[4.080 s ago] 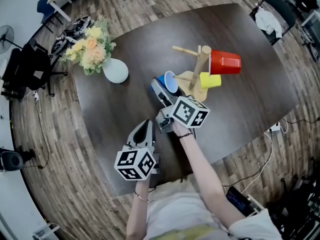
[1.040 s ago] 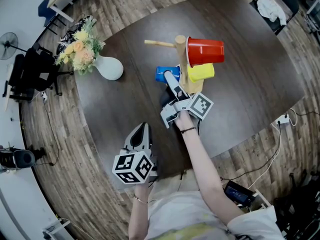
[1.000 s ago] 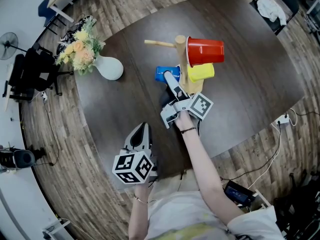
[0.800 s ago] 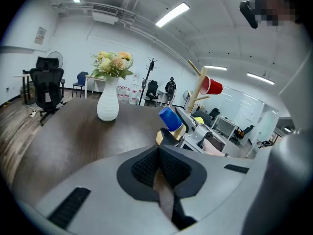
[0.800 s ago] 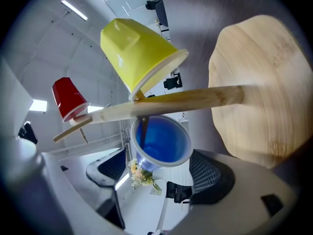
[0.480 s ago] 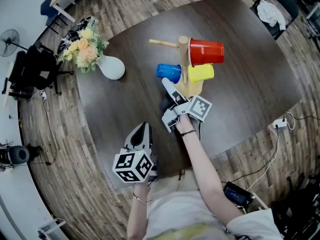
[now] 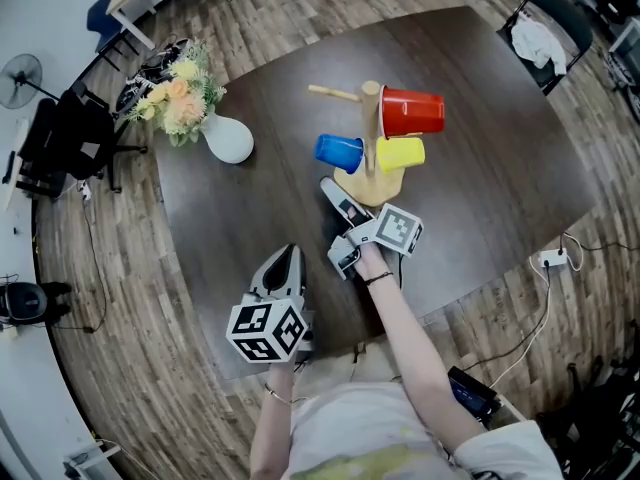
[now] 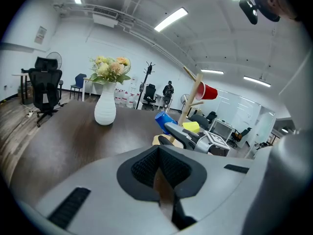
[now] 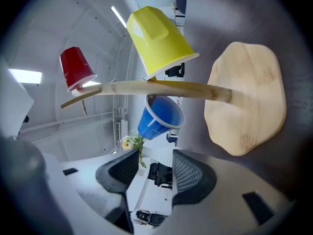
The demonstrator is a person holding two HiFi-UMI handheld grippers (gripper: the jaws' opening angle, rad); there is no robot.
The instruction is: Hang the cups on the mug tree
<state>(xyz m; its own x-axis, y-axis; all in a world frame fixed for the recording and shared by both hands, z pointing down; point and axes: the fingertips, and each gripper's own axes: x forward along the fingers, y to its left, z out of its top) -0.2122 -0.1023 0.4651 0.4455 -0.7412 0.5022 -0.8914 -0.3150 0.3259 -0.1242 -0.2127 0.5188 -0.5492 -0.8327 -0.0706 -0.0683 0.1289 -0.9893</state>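
The wooden mug tree point(image 7: 372, 128) stands mid-table on its flat base point(image 7: 368, 186). A red cup point(image 7: 412, 111) and a yellow cup point(image 7: 400, 154) hang on its right side, and a blue cup point(image 7: 338, 152) on its left. My right gripper point(image 7: 335, 194) lies just in front of the base, apart from the blue cup. Its jaws are closing with nothing between them. In the right gripper view the blue cup point(image 9: 159, 116) hangs beyond my empty right gripper point(image 9: 155, 173). My left gripper point(image 7: 287, 255) is shut and empty near the table's front edge.
A white vase point(image 7: 229, 139) with flowers point(image 7: 178, 93) stands at the table's left. An office chair point(image 7: 60, 138) is off the left edge, and another chair point(image 7: 540, 33) at the far right. A power strip point(image 7: 548, 259) lies on the floor.
My right gripper has let go of the blue cup, which now hangs on the tree, and has drawn back toward me with its jaws narrowing. The left gripper has stayed put.
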